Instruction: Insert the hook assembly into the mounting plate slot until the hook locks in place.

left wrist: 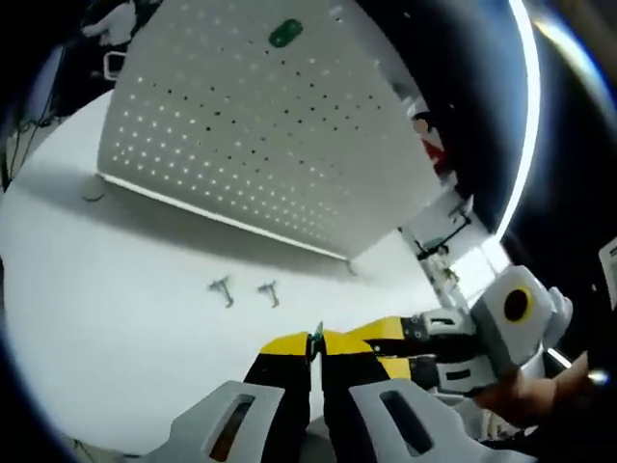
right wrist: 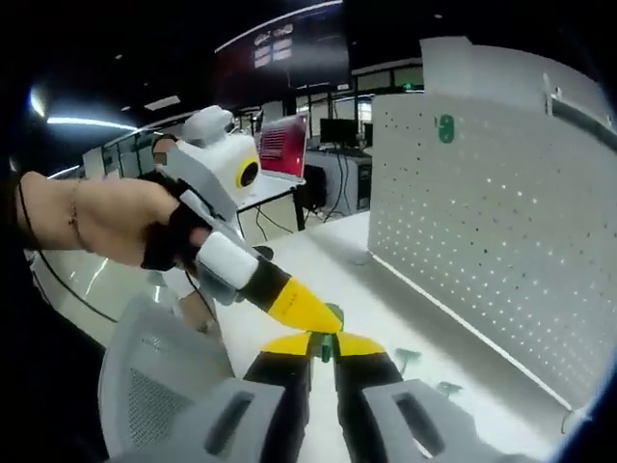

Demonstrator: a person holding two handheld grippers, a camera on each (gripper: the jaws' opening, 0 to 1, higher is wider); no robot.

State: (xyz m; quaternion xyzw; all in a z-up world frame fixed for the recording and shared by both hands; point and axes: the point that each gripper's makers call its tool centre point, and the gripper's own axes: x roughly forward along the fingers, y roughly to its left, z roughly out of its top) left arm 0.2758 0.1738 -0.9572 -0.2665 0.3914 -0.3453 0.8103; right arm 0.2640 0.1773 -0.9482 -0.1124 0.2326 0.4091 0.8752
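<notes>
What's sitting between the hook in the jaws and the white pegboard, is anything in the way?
Nothing visible blocks it. The small green hook is pinched where both grippers' jaws meet, and only bare white table with two loose hooks lies before the pegboard.

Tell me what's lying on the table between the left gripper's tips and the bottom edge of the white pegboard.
Two small hooks lie loose on the white table, between the left gripper and the pegboard, in the left gripper view.

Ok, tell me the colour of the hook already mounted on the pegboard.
Green; the mounted hook on the white pegboard shows best in the left gripper view.
</notes>
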